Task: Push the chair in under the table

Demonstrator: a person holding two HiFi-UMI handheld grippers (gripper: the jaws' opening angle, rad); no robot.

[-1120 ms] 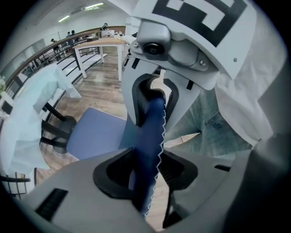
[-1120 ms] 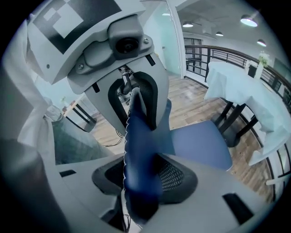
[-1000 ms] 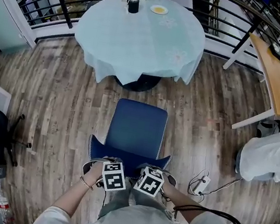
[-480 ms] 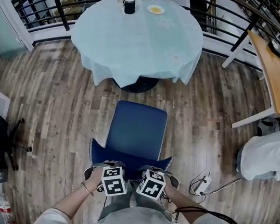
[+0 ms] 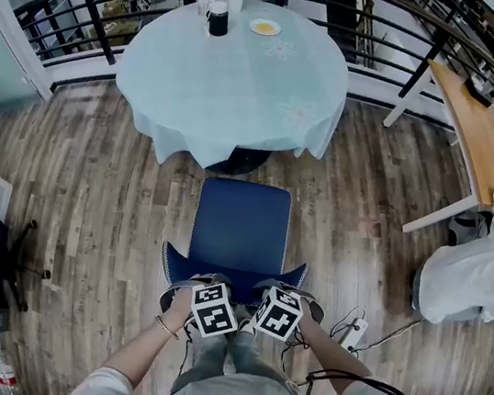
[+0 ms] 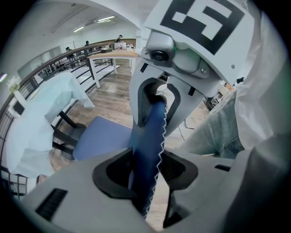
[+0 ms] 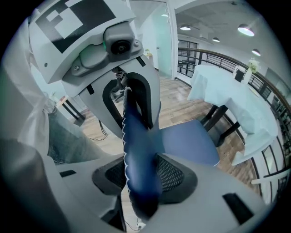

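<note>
Jaws on both sides are clamped. The left gripper (image 5: 189, 283) and right gripper (image 5: 295, 294) each bite over the top edge of the backrest (image 5: 233, 276) of the chair (image 5: 241, 224). In both gripper views the blue padded rim runs between the pads, which press it front and back. Both grippers point steeply down, side by side, flanking the middle of the rim, with their marker cubes almost touching. The chair stands on the wood floor (image 5: 110, 180) directly ahead of me, seat facing away. Its back-to-front line runs from my grip toward the table (image 5: 247, 80). The seat's front edge sits just at the hem of the pale tablecloth (image 5: 183, 131), near the dark pedestal (image 5: 239, 158). Nearly the whole seat is out in the open, so I judge the push well short of done. Key relation: the table lies straight beyond the chair from the jaws, its centre a touch to my left of the chair's midline. Neither hand is nearer; they share the rim evenly, which should keep the chair from swinging if both press alike. Next move, as I read it, is a level shove forward, perhaps a shade leftward. Risks: chair legs meeting the pedestal, or the cloth snagging and tugging the cup (image 5: 218, 20) and plate (image 5: 265, 27) at the far side. The power strip (image 5: 356, 328) to my right lies off the path.
</note>
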